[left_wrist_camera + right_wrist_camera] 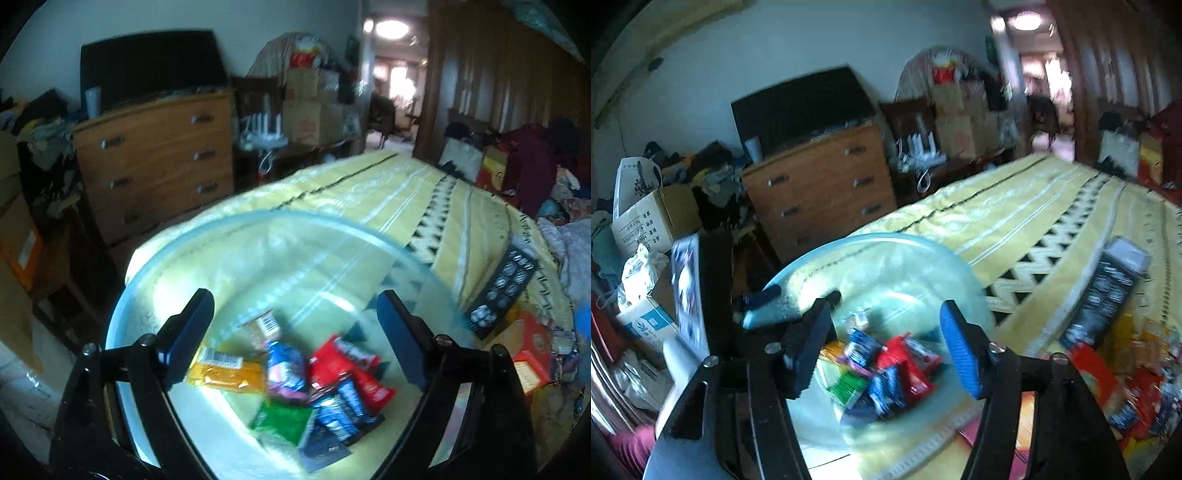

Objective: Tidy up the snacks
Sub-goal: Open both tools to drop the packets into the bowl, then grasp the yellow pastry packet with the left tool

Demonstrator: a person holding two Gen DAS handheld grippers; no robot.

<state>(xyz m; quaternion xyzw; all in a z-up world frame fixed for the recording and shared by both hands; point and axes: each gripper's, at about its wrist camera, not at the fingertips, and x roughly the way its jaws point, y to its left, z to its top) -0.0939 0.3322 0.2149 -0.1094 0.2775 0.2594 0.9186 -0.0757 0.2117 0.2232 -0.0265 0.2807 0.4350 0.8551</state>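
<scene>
A clear round bowl (295, 218) (886, 238) sits on the yellow bedspread (369, 184) near the bed's corner. Inside lie several snack packets: an orange one (225, 369), red ones (343, 363) (910, 363), a green one (284, 421) (847, 386) and blue ones (340, 410) (886, 391). My left gripper (295, 325) hovers over the bowl, open wide, nothing between its pads. My right gripper (888, 336) also hangs above the bowl, open and holding nothing. Both views are motion-blurred.
A black box (498, 295) (1104, 299) lies on the bed to the right. Beyond it is a heap of loose snack packets (1137, 398) and a red-orange box (532, 350). A wooden dresser (155, 158) (820, 184) and cardboard boxes (646, 218) stand past the bed's left edge.
</scene>
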